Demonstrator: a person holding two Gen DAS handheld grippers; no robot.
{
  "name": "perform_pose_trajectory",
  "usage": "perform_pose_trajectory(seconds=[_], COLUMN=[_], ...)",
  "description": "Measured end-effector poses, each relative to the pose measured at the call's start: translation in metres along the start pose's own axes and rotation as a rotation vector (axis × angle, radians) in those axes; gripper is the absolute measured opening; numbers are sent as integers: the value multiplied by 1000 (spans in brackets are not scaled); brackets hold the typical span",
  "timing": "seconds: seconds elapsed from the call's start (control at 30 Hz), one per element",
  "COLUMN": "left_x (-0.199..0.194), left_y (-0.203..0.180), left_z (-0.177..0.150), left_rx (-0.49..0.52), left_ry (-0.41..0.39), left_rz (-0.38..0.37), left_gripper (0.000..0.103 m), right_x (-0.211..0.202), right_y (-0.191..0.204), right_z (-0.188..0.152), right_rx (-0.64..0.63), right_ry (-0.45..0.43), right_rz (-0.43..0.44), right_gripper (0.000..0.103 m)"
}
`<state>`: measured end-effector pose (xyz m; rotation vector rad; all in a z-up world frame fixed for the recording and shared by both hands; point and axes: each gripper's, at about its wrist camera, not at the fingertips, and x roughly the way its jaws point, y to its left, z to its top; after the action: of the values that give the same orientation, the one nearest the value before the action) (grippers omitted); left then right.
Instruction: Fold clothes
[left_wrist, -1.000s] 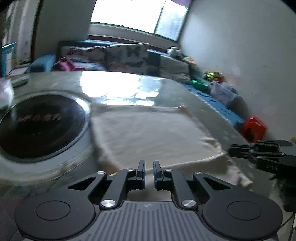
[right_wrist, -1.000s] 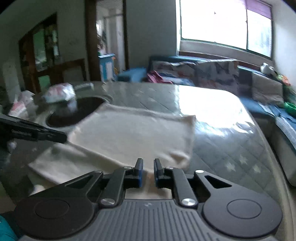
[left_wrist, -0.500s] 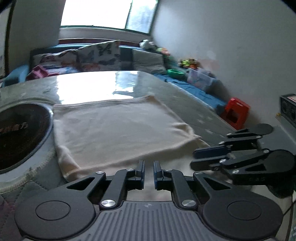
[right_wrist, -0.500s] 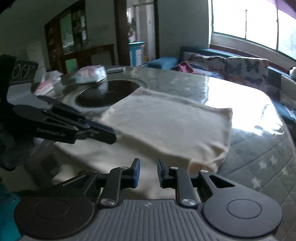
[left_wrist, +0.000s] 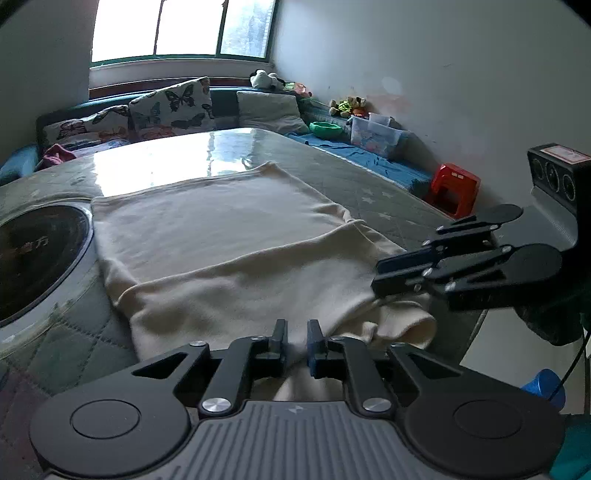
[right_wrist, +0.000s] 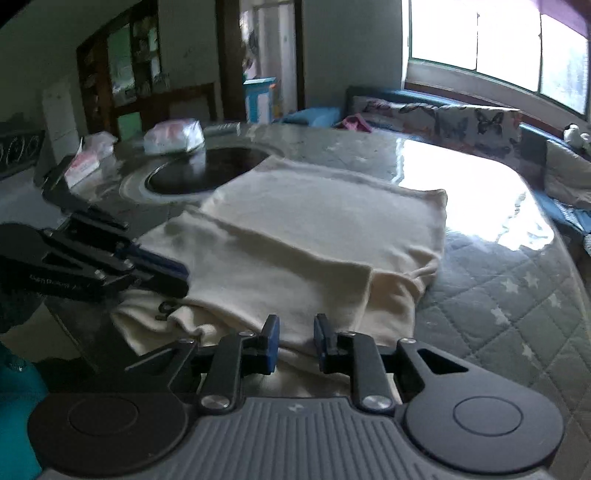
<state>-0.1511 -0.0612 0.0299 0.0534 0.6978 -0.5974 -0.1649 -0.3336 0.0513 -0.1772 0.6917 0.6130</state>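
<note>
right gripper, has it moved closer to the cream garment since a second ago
Yes. In the left wrist view the right gripper has come in from the right edge over the cream garment, toward the round black hob.

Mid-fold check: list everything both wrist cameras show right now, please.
cream garment: one, cream, folded over on the table
table: one, grey-green quilted cover, under the garment
round hob: one, black, set into the table beside the garment
wrapped packs: two, white-pink, beyond the hob
butterfly cushions: two, patterned, on the sofa under the window
red stool: one, on the floor by the wall
left gripper: one, black, garment's near edge pinched
right gripper: one, black, jaws apart over the garment
</note>
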Motion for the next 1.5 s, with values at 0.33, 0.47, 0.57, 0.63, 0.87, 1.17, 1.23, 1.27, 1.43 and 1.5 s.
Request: perform_pose_trajectory(seconds=[0.33, 0.47, 0.57, 0.63, 0.87, 1.17, 1.23, 1.27, 1.43, 1.5], left_x=[-46, -47, -37, -31, -20, -28, -27, -27, -23, -21], left_y=[1, -14, -25, -30, -39, -13, -5, -2, 11, 14], left_z=[-17, -29, -35, -37, -44, -12, -2, 1, 9, 8], left_rx=[107, 228, 308, 343, 457, 289, 248, 236, 191, 173], left_ry=[-1, 17, 13, 2, -42, -110, -113, -115, -119, -113], left_rz=[38, 16, 18, 13, 22, -3, -7, -10, -16, -14], left_gripper=[43, 45, 45, 45, 32, 8, 8, 8, 8, 8], right_x=[-14, -20, -25, -29, -39, -39, -36, -33, -8, 0], right_y=[-1, -1, 1, 3, 11, 32, 36, 37, 40, 35], right_z=[0, 0, -2, -3, -12, -17, -14, -13, -4, -1], right_rx=[-6, -38, -60, -76, -165, -366, -402, -421, -472, -453], right_ry=[-5, 5, 13, 21, 55, 37, 10, -3, -13, 7], right_rz=[21, 18, 14, 14, 12, 30, 42, 46, 56, 77], right_gripper=[26, 34, 41, 42, 54, 61, 61, 61, 49, 39])
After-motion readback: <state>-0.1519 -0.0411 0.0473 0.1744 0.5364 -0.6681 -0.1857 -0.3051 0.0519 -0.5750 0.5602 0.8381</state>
